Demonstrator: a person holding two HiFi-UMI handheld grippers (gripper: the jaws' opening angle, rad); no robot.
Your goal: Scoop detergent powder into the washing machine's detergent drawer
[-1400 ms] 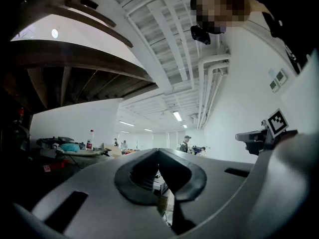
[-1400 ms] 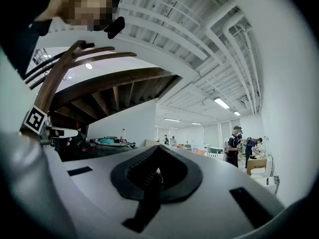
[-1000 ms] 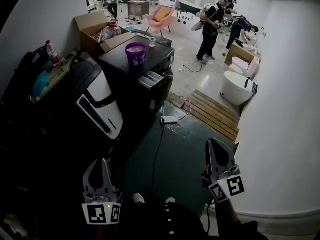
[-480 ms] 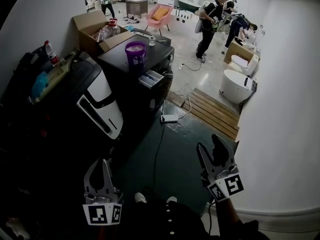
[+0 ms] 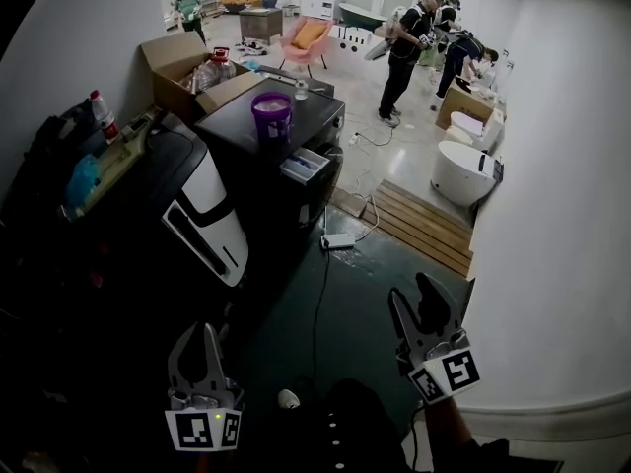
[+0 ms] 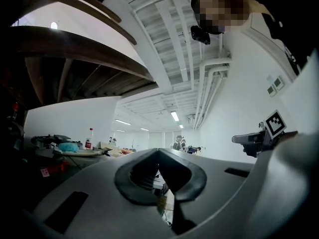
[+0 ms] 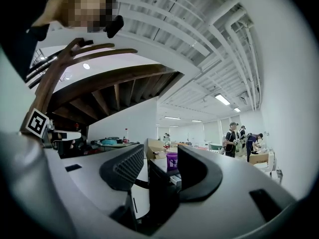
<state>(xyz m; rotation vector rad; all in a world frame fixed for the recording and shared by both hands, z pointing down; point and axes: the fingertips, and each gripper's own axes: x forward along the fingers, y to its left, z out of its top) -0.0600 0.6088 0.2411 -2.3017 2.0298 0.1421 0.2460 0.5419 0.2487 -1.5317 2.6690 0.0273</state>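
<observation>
Now that its jaws have sprung apart, the empty right gripper [image 5: 412, 302] looks ready; the left gripper [image 5: 197, 348] is closed on nothing, the detergent drawer [image 5: 305, 166] well off at 12 o'clock.

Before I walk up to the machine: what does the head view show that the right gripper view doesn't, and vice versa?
Head view only: the white power strip on the floor and the wooden pallet. Right gripper view only: the ceiling and dark wooden beams overhead. Both: the right gripper, jaws apart and empty, and the purple tub on the black washing machine ahead.
</observation>
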